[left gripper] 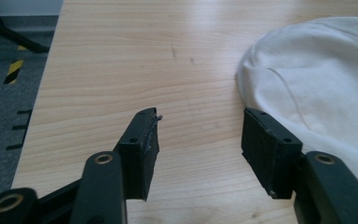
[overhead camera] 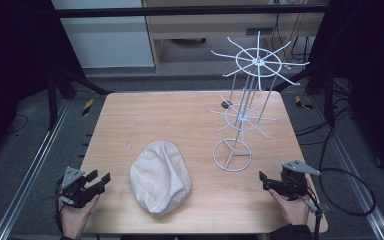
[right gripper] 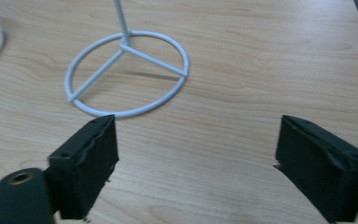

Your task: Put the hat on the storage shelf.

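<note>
A soft, cream-white fabric cap (overhead camera: pixel 160 176) lies crumpled on the near middle of the light wooden table (overhead camera: pixel 130 120), and to its right stands a tall white wire rack (overhead camera: pixel 244 112) with spoked tiers rising from a ring-shaped base. The likely job, to my eye, is getting that cap onto the rack.

The left gripper (overhead camera: pixel 98 180) rests at the near left corner, jaws spread wide with nothing between them; in the left gripper view the cap (left gripper: pixel 321 79) sits just beside its right-hand jaw, not touching. The right gripper (overhead camera: pixel 266 181) rests at the near right edge, jaws also apart and empty, with the rack's ring base (right gripper: pixel 127 73) just ahead of it.

The risks I see: the cap is limp, so a pinch on one loose fold could lift only a flap and let the rest drag or slip free. The rack looks light and top-heavy, so a nudge on a spoke or pole may tip it or slide it away. The thin prongs could also snag the cloth midway.
</note>
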Action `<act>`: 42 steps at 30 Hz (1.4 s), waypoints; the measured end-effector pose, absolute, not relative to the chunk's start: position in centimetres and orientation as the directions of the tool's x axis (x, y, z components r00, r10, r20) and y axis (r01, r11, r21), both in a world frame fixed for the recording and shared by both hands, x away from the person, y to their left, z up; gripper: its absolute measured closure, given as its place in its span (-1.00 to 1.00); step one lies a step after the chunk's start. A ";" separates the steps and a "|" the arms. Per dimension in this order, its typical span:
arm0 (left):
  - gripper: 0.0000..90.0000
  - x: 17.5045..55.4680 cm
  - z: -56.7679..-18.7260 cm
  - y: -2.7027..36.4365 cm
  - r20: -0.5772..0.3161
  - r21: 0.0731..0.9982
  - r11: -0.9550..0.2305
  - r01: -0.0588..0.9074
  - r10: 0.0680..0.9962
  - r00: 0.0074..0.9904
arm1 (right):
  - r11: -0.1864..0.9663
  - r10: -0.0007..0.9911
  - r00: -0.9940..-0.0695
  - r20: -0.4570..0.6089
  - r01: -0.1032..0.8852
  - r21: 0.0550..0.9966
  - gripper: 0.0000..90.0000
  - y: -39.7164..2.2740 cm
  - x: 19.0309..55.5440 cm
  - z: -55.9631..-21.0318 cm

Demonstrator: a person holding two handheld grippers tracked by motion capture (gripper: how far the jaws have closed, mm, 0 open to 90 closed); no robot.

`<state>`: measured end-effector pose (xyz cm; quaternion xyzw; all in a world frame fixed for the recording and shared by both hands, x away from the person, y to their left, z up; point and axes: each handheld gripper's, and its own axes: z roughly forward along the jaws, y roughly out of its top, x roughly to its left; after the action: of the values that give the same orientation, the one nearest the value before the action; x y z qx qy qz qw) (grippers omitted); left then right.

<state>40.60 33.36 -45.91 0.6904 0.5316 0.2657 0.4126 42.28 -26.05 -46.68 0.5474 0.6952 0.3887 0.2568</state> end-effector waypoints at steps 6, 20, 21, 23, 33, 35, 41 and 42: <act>0.28 40.0 -45.1 32.2 -0.057 0.858 -0.140 0.494 0.930 0.363 | 0.124 0.958 -0.283 0.041 0.541 0.832 -0.46 -25.7 41.4 -46.2; 0.93 39.2 -44.4 28.7 -0.057 0.812 -0.261 0.521 0.854 0.517 | 0.152 0.948 -0.317 0.037 0.552 0.820 -0.19 -25.1 41.3 -46.2; 0.96 39.1 -44.4 28.5 -0.055 0.808 -0.274 0.522 0.846 0.530 | 0.156 0.947 -0.319 0.035 0.553 0.819 -0.18 -25.1 41.3 -46.2; 0.99 38.8 -44.6 28.1 -0.059 0.793 -0.297 0.532 0.832 0.552 | 0.161 0.947 -0.321 0.033 0.558 0.814 -0.17 -25.1 41.3 -46.2; 0.99 38.0 -46.2 25.9 -0.052 0.698 -0.427 0.574 0.770 0.636 | 0.158 0.943 -0.329 0.048 0.569 0.807 -0.18 -24.9 41.2 -46.4; 0.99 38.0 -46.5 25.5 -0.054 0.687 -0.444 0.575 0.759 0.649 | 0.162 0.944 -0.328 0.042 0.568 0.807 -0.18 -24.9 41.2 -46.4; 0.99 38.0 -46.8 24.3 -0.068 0.682 -0.461 0.568 0.733 0.677 | 0.169 0.945 -0.327 0.033 0.570 0.804 -0.20 -24.9 41.3 -46.6; 0.99 37.9 -46.8 24.1 -0.067 0.682 -0.464 0.565 0.730 0.680 | 0.171 0.945 -0.326 0.030 0.568 0.805 -0.20 -25.0 41.3 -46.6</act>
<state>37.92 24.09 -46.84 0.8474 0.3823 0.1181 0.3492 41.29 -24.97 -46.59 0.5234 0.7228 0.3752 0.2508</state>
